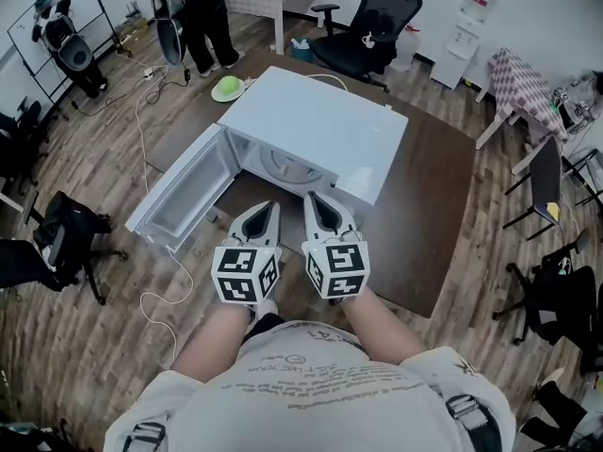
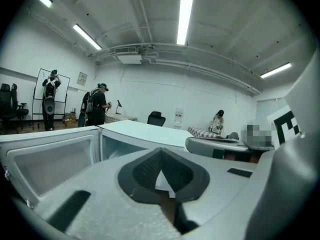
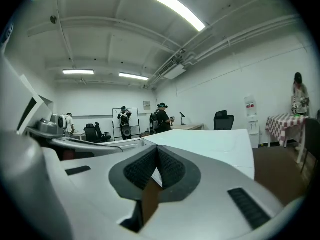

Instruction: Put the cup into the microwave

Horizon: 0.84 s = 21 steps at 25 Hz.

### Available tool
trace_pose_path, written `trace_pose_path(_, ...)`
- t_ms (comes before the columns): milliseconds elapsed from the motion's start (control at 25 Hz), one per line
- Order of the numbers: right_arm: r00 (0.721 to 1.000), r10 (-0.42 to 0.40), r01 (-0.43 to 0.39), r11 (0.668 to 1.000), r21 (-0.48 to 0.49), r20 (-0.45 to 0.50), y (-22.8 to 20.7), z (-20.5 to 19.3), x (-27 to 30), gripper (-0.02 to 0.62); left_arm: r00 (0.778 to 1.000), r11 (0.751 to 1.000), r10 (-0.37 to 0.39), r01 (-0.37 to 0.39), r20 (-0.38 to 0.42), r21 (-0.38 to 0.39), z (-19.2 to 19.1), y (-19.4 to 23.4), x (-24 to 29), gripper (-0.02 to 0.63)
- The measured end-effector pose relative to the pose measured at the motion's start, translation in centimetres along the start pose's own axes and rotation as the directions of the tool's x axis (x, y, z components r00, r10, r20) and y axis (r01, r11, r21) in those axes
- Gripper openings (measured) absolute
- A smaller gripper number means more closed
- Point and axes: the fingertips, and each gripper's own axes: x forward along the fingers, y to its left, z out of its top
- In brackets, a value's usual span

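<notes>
Left tongs (image 1: 267,207) and right tongs (image 1: 317,201) are held side by side, each closed with nothing between the jaws. They hover above the near edge of the brown worktop (image 1: 433,205), just short of the white microwave (image 1: 320,121). Its door (image 1: 184,191) hangs wide open to the left, and a round turntable (image 1: 283,166) shows inside. The cup cannot be made out in any view; the microwave's top hides most of the cavity. Beyond the worktop stand a black chair (image 1: 372,26) and a person (image 1: 203,12).
</notes>
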Motion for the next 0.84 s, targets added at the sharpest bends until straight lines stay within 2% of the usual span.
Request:
trace_pose_path(200, 1.0, -0.006, 0.006, 1.0, 0.012, 0.0, -1.1, 0.0, -1.6, 0.015, 1.0, 1.0, -0.004, 0.004, 0.006, 0.004, 0.0, -1.9, -0.1, 0.014)
trace_pose_path(320, 1.0, -0.014, 0.014, 1.0, -0.013, 0.009, -1.4, 0.1, -2.5, 0.014, 1.0, 1.0, -0.006, 0.006, 0.01, 0.01, -0.1, -2.7, -0.2, 0.014)
trace_pose_path(840, 1.0, -0.023, 0.023, 0.999, -0.039, 0.012, -1.1, 0.2, -3.4, 0.014, 1.0, 0.999, -0.02, 0.019, 0.009, 0.027, 0.2, -3.6, -0.8, 0.014)
